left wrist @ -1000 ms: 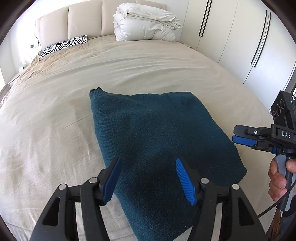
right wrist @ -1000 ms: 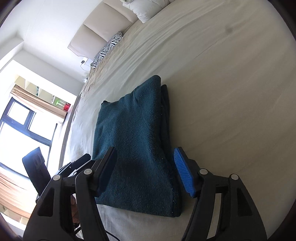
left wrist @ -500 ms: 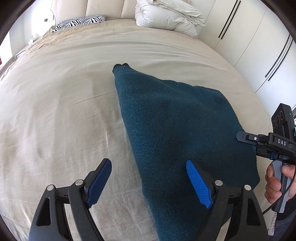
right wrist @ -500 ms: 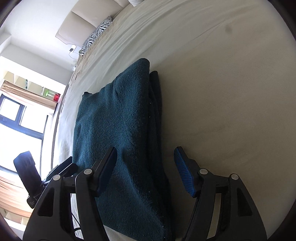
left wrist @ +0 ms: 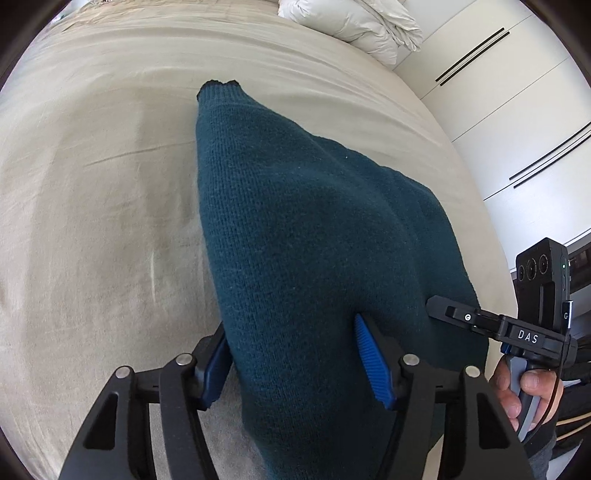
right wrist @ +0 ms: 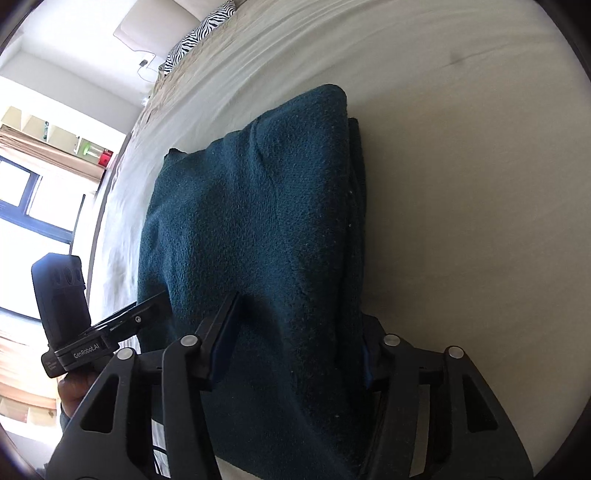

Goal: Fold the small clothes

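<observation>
A folded teal knit sweater (left wrist: 314,258) lies on the beige bed (left wrist: 92,221), its near edge bunched up between the jaws of both tools. The left gripper (left wrist: 295,365) stands wide, with its two blue pads (left wrist: 373,362) on either side of the near left part of the sweater; the cloth fills the gap, but I cannot tell whether the pads press it. The right gripper (right wrist: 295,350) is likewise wide, straddling the sweater's near right edge, where stacked folded layers show along the side; its right pad is mostly hidden behind the knit. In the left wrist view the right tool reads "DAS" in white; in the right wrist view the left tool reads "GenRobot.AI". A white duvet (left wrist: 354,22) is heaped at the far end of the bed, and a zebra pillow (right wrist: 199,33) lies near the headboard.
</observation>
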Demonstrator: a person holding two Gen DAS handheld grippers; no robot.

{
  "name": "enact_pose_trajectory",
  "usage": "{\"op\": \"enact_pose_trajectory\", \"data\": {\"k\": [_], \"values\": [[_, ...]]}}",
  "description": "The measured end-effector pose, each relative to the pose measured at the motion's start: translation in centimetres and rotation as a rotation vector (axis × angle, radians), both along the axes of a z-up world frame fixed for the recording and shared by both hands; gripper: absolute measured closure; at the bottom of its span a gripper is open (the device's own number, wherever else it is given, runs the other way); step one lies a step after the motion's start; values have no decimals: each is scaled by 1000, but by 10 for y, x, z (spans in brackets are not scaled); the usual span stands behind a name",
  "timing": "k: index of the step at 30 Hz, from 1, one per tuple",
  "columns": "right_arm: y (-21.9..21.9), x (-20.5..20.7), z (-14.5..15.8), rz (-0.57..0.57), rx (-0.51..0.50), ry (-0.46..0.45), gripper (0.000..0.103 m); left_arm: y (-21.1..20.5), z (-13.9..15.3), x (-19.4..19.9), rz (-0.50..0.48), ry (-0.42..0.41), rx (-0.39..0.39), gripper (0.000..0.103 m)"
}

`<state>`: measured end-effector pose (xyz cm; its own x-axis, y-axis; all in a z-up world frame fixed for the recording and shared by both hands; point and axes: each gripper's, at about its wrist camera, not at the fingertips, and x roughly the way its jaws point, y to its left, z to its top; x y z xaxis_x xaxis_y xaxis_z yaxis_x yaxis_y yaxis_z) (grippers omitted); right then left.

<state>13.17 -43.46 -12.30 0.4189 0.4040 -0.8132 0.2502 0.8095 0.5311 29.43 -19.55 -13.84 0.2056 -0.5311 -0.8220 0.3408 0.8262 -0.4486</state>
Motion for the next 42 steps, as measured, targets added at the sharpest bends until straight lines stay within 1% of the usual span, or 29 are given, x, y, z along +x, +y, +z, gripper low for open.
{"op": "enact_pose_trajectory", "data": {"k": [2,3,4,5,7,9,11,13,17,19,22,25,27,29,32,33,34,35,36,37,39,41,42], "values": [[4,2,1,-1,-26,3,74,-8,5,-2,-12,-25,45,44],[9,2,3,3,-56,3,77,-11,9,-6,-20,-44,67,49],[14,0,7,9,-96,0,78,-13,12,-9,-25,-60,84,53],[21,-1,13,16,-149,-4,80,-16,15,-11,-27,-72,94,55],[39,-4,26,32,-255,-16,81,-13,21,-16,-26,-85,96,61],[56,-13,44,40,-327,-47,82,-6,31,-26,-24,-102,95,63],[72,-26,62,49,-342,-81,82,6,46,-44,-27,-141,100,63],[90,-43,79,63,-341,-118,82,27,63,-65,-24,-175,92,63],[128,-87,104,115,-275,-182,82,74,94,-111,-28,-227,95,63],[152,-106,109,148,-232,-202,82,100,102,-134,-28,-241,106,63],[193,-131,111,198,-186,-224,82,140,107,-165,-15,-258,121,63],[231,-147,104,246,-149,-235,82,175,102,-186,13,-261,133,63],[251,-151,92,259,-111,-214,82,194,89,-194,36,-233,130,63],[263,-150,73,271,-89,-190,82,210,68,-201,58,-200,135,62],[260,-147,35,235,-34,-112,81,222,31,-206,68,-160,150,59],[256,-142,19,219,-2,-89,77,227,20,-206,79,-153,138,55],[250,-142,7,194,51,-77,75,232,15,-207,98,-153,105,52],[241,-144,-6,161,120,-79,71,237,13,-206,113,-152,72,51],[233,-147,-14,136,188,-84,70,239,11,-207,121,-152,52,48],[227,-149,-18,120,238,-94,69,242,10,-208,128,-155,43,42],[222,-153,-19,107,271,-113,69,248,7,-210,143,-165,37,36],[219,-161,-15,99,267,-127,67,252,9,-214,152,-159,18,36],[216,-164,-14,96,263,-134,65,253,11,-216,157,-166,22,36]]}}
